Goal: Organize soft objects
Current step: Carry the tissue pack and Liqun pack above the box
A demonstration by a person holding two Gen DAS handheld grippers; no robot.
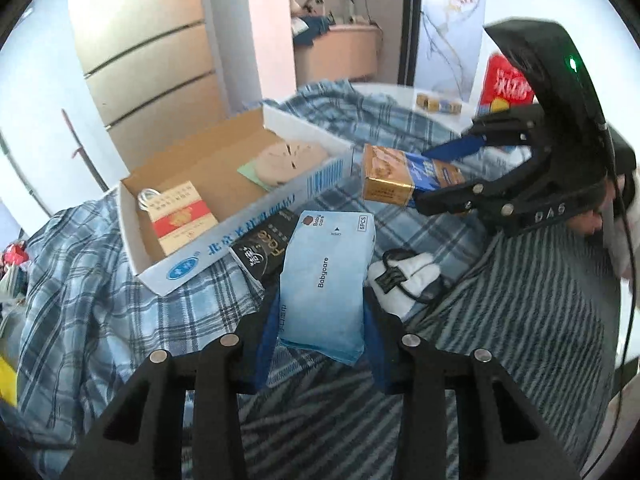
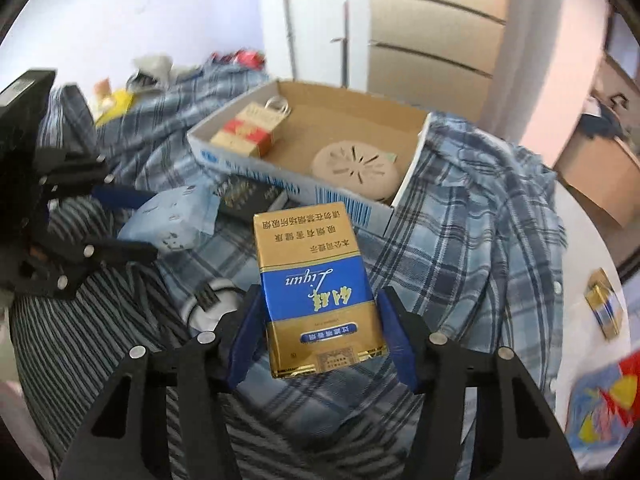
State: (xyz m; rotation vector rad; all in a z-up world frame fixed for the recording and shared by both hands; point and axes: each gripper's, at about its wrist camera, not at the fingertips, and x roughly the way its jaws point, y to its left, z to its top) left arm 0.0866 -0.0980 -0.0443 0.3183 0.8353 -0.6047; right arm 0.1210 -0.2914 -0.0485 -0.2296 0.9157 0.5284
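Note:
My left gripper (image 1: 320, 316) is shut on a light blue Babycare wipes pack (image 1: 326, 280) and holds it above the bedding, in front of the open cardboard box (image 1: 240, 220). My right gripper (image 2: 318, 320) is shut on a gold and blue cigarette pack (image 2: 316, 288), held near the box's front wall (image 2: 280, 178). In the left wrist view the right gripper (image 1: 452, 172) holds that pack (image 1: 400, 178) at the box's right end. In the right wrist view the left gripper (image 2: 132, 220) with the wipes pack (image 2: 168, 220) is at the left.
The box holds a red and gold pack (image 1: 180, 216) and a round beige disc (image 2: 356, 170). A black packet (image 1: 264, 248) lies under the box's front. A white rolled sock (image 1: 404, 276) lies on striped cloth (image 1: 520, 320). Plaid shirt (image 2: 480, 220) covers the surface.

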